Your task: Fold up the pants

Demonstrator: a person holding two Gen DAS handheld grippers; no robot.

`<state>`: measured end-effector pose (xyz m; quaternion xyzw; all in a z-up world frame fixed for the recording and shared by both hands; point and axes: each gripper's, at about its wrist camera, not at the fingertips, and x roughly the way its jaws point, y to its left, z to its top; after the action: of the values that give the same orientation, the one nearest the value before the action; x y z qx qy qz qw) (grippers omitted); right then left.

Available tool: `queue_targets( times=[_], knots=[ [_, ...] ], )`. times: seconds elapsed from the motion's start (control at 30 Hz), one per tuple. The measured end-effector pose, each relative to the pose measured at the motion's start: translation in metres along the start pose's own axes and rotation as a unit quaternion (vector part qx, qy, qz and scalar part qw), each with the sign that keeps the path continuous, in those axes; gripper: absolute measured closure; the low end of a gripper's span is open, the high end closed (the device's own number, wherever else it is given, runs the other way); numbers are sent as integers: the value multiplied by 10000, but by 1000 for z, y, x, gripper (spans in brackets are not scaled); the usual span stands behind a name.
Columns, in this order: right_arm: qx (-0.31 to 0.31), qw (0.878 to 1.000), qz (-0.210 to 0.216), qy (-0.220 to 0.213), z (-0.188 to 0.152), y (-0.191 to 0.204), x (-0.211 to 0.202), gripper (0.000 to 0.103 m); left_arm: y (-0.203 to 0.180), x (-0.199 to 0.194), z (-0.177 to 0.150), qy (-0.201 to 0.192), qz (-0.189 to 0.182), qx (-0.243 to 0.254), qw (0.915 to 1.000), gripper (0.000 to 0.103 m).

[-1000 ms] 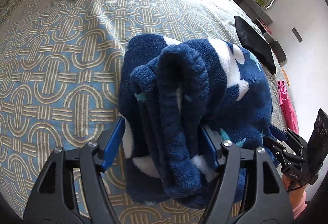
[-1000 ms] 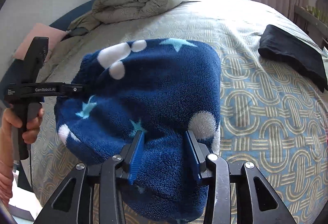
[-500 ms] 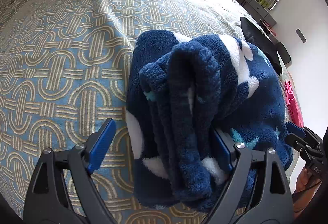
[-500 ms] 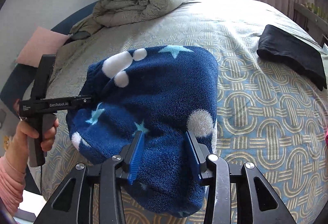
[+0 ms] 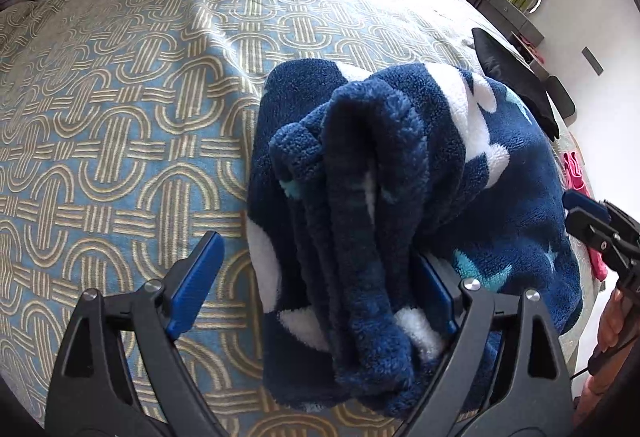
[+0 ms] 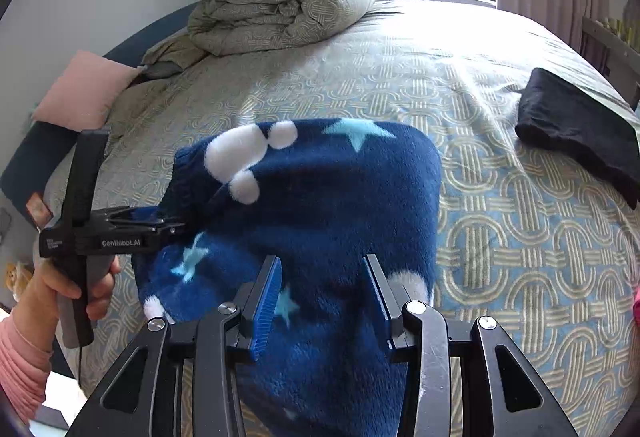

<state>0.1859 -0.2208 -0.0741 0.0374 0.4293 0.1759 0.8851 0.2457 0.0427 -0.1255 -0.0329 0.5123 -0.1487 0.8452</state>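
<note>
Jaws of left gripper (image 5: 318, 253) spread wide: outer finger clear over bare bed (image 5: 120, 117), inner finger against the fleece, nothing pinched. Jaws of right gripper (image 6: 320, 261) partly apart with fleece bulging between them; pinched or merely straddled, cannot tell.

Pants (image 6: 320, 189) folded into a thick bundle on the bed, directly ahead of and under both sets of jaws. Navy fleece with white blobs and pale stars. Stacked edges of several layers facing the left jaws, one rolled lip standing proud between them. Broad flat top and a rounded fold ahead of the right jaws.

Probably light, very soft and springy, with no stiffness at all. Likely grippy pile, so little risk of slipping but real risk of catching only the top layer. Thick stack, hence a wide opening and a deep bite needed. Best hold, by judgement: across the whole layered edge near a corner, all layers between the fingers at once, one gripper per end, lifted evenly to stop the bundle sagging open in the middle.

Beyond the right jaws: black garment (image 6: 580, 133) well off to the right, folded duvet (image 6: 280, 5) far ahead, pink pillow (image 6: 80, 89) far ahead and to the left.
</note>
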Motion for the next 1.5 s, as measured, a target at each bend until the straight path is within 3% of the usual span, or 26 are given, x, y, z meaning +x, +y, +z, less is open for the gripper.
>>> queue_targets(
  times=[0.27,0.33,0.4,0.5,0.6,0.73,0.83,0.97,1.07,1.13,1.2,1.23,1.3,1.37,1.5],
  knots=[
    [19,9998,-53,186,75,0,56,61,-33,-36,-24,-710,712,440,9940,14],
    [67,9981,-115,599,87,-5,90,61,-40,-32,-28,-714,942,752,9901,14],
    [-87,9905,-243,1348,87,-5,136,61,-36,-25,-28,-636,1073,814,9889,14],
    [41,9911,-215,1312,99,-6,145,61,-16,-20,-28,-457,642,259,9966,14],
    [289,9931,-200,1116,101,-6,122,61,-1,-24,-29,-344,267,-236,9988,14],
    [-194,9957,297,854,89,31,83,61,-5,-31,-31,-418,362,-97,9984,14],
    [-878,9902,477,979,83,79,81,61,-12,-28,-31,-332,456,-43,9984,14],
    [-1463,9805,-248,1292,81,118,140,61,-10,-22,-26,-301,544,-226,9978,14],
    [-821,9867,-23,1401,91,104,164,61,0,-18,-22,-145,235,-390,9989,14],
    [-409,9902,230,1318,94,92,145,61,6,-14,-23,50,-64,-532,9985,14],
    [-400,9931,258,1073,93,79,114,61,9,-14,-24,60,-152,-596,9981,14],
    [-463,9944,159,932,89,71,96,58,11,-14,-24,60,-186,-594,9980,14],
    [-417,9967,-11,696,77,47,62,43,10,-16,-25,60,-209,-607,9979,14],
    [-105,9985,-101,535,62,15,35,32,10,-15,-24,68,-187,-603,9980,14],
    [728,9955,225,569,31,-44,18,24,6,-13,-20,52,-69,-524,9986,14]
  ],
)
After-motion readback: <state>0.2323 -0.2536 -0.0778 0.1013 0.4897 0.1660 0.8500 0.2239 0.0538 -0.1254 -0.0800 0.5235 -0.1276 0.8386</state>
